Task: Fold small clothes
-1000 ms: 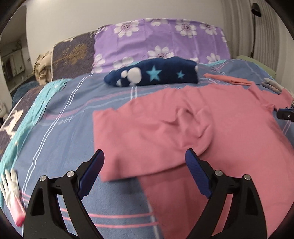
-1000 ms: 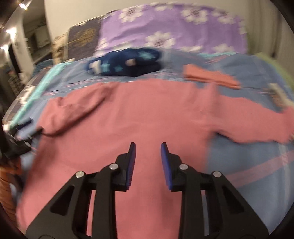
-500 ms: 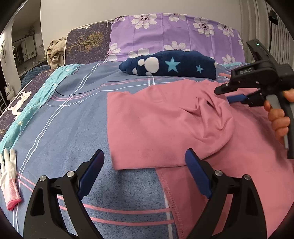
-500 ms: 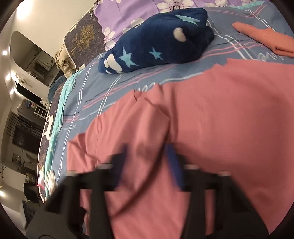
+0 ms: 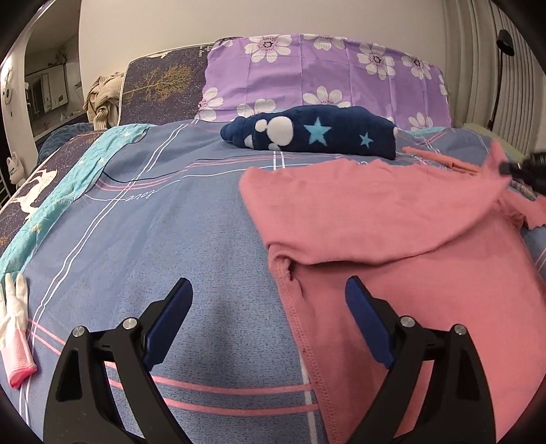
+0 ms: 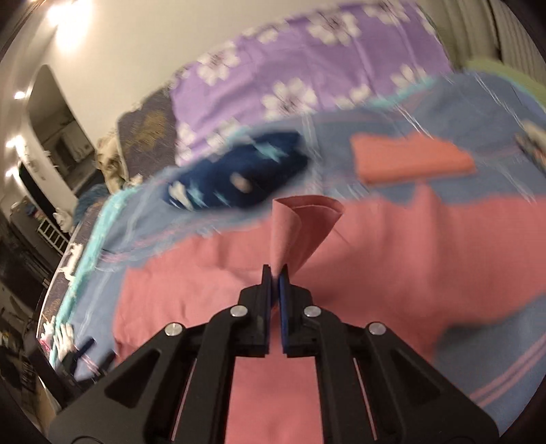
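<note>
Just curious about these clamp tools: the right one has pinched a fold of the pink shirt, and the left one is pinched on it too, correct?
Not quite. The left gripper has its jaws wide open over the bedspread, as the left wrist view shows. The right gripper does pinch the pink shirt.

Left wrist view: sharp, evenly lit, warm indoor light, colours true. Soft shadow on the blue-grey striped bedsheet (image 5: 143, 239) just ahead of the open black left gripper with blue pads (image 5: 269, 300). Strong fisheye bowing; black vignette at all corners.

Right wrist view: heavy motion smear across the purple flowered pillow (image 6: 307, 78) and the navy star-print fleece bundle (image 6: 235, 177). Only the black right gripper (image 6: 275, 276) and its pinched pink cloth fold (image 6: 300, 232) stay crisp. Ceiling lamps (image 6: 65, 17) flare white, upper left.
</note>
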`<control>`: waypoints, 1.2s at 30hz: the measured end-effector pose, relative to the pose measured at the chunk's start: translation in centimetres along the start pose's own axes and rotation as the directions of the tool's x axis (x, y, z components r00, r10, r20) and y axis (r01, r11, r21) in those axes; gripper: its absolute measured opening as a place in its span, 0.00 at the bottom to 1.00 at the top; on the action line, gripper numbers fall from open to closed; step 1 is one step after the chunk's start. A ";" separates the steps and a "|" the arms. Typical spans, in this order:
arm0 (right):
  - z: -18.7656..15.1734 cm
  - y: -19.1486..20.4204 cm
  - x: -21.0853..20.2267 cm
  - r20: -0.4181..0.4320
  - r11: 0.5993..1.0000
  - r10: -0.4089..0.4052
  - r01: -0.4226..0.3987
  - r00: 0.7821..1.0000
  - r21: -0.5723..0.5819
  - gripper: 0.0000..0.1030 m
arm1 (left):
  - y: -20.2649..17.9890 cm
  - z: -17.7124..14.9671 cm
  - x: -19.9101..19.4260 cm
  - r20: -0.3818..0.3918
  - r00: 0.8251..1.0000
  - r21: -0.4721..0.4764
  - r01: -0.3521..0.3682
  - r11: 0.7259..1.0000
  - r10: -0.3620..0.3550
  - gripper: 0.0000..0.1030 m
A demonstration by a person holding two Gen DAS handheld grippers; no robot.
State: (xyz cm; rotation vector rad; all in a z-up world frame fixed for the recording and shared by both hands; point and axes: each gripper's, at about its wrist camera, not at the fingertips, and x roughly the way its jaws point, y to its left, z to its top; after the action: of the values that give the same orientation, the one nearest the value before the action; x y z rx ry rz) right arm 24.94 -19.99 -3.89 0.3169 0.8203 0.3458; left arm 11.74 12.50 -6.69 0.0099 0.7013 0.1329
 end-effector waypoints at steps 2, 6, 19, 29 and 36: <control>-1.4 -2.2 1.1 -0.072 0.999 0.007 -0.004 0.997 0.046 0.11 | -0.4 0.0 0.5 -0.025 1.000 0.021 -0.018 1.000 0.019 0.88; -2.9 -5.8 1.9 -0.113 0.988 0.008 0.010 0.994 0.155 0.40 | -1.1 0.2 1.4 -0.081 0.996 0.059 -0.033 0.998 0.037 0.88; 1.6 -4.2 5.1 -0.148 0.983 0.118 -0.095 0.982 0.155 0.04 | 0.2 2.2 4.3 -0.135 0.985 0.007 -0.106 0.994 0.106 0.53; 2.3 -4.6 4.4 -0.064 0.993 -0.086 0.091 0.994 0.081 0.28 | 0.7 1.7 2.4 -0.051 0.987 -0.051 -0.154 0.987 0.151 0.45; -0.4 -5.8 3.2 -0.091 0.996 -0.023 0.031 0.996 0.084 0.43 | 0.8 1.7 2.5 -0.060 0.985 -0.045 -0.164 0.986 0.161 0.45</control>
State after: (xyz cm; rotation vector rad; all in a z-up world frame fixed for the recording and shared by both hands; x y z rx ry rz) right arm 27.66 -23.83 -8.57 0.3722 0.9285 0.3019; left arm 14.64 13.63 -7.01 0.0161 0.7528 0.3079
